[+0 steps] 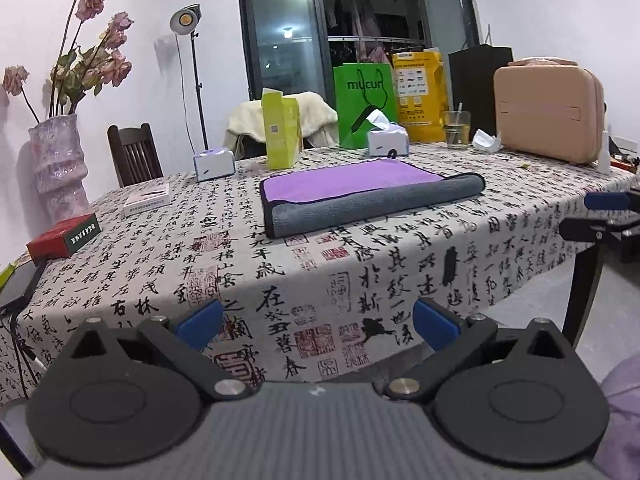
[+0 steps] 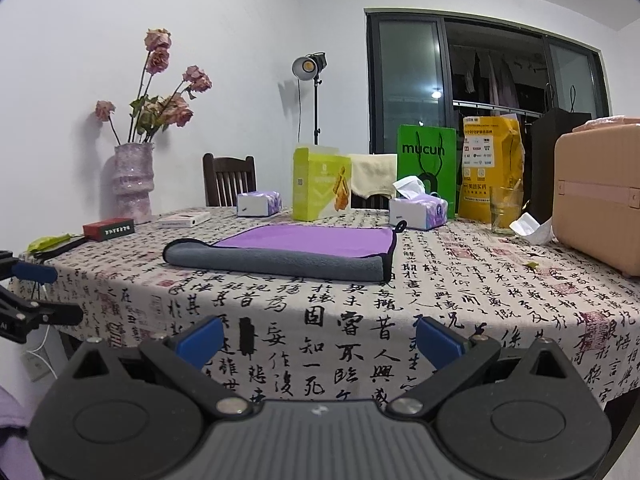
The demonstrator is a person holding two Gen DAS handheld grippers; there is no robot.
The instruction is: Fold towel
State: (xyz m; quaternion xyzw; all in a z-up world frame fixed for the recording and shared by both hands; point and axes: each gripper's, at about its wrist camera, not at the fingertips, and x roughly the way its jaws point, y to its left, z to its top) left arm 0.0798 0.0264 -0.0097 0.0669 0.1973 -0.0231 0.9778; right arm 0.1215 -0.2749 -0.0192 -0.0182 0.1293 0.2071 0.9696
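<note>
A towel [image 1: 360, 188], purple on top and grey underneath, lies on the table with its near edge folded over so a grey band faces me; it also shows in the right wrist view [image 2: 288, 250]. My left gripper [image 1: 318, 326] is open and empty, held off the table's near edge, well short of the towel. My right gripper [image 2: 320, 340] is open and empty, also off the near edge. Each gripper shows at the side of the other's view: the right one [image 1: 600, 216] and the left one [image 2: 36, 292].
The table [image 1: 320, 272] wears a calligraphy cloth. Behind the towel stand two tissue boxes [image 1: 387, 142], a yellow-green carton [image 1: 281, 136], a green bag [image 1: 365, 104], a yellow bag [image 1: 420, 94], a glass [image 1: 457, 130] and a pink case [image 1: 550, 108]. A vase [image 1: 60, 168], a red box [image 1: 64, 238] and a cable sit left.
</note>
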